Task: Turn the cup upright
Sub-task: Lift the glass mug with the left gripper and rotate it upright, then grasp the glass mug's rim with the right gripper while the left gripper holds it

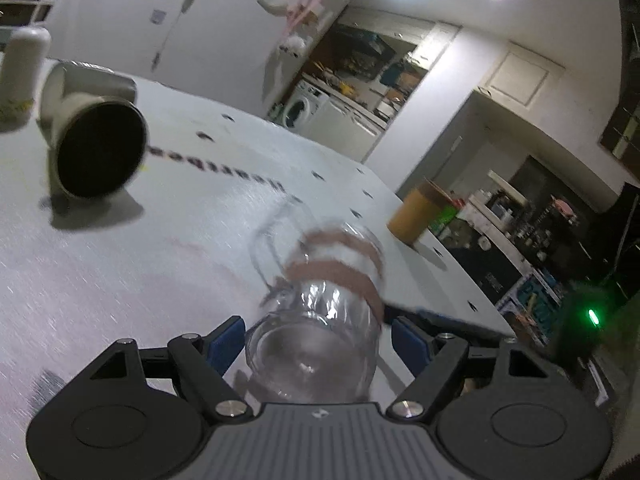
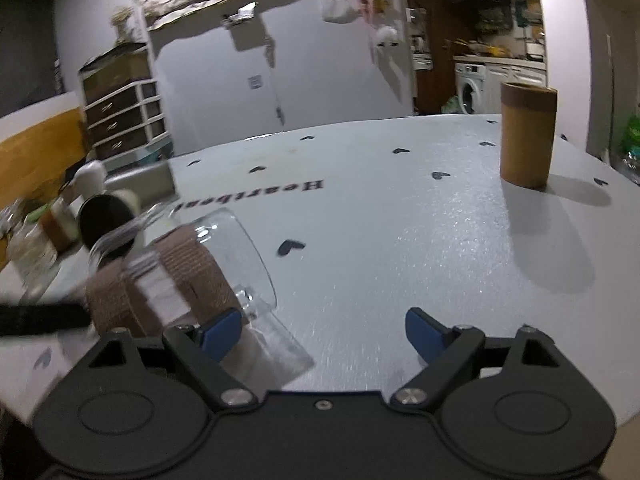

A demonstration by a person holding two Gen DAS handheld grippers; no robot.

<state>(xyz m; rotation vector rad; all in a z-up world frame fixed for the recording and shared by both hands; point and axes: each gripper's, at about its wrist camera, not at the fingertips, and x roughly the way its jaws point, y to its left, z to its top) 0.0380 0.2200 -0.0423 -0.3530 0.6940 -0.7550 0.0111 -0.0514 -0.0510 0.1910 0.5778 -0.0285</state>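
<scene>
A clear glass mug [image 1: 320,304] with brown tape bands lies tilted between the blue pads of my left gripper [image 1: 319,345]; its base faces the camera and its handle points up-left. The jaws stand wide, and whether the pads touch the glass I cannot tell. In the right wrist view the same mug [image 2: 192,276] lies on its side at the left, open mouth toward the right, with the left gripper's dark finger [image 2: 40,322] at its base end. My right gripper [image 2: 324,334] is open and empty, to the right of the mug.
The white table [image 2: 400,240] bears black hearts and lettering. A brown cylinder cup [image 2: 527,136] stands upright at the far right. A white mug with a dark inside [image 1: 96,140] lies on its side at the left, by a white bottle [image 1: 22,72].
</scene>
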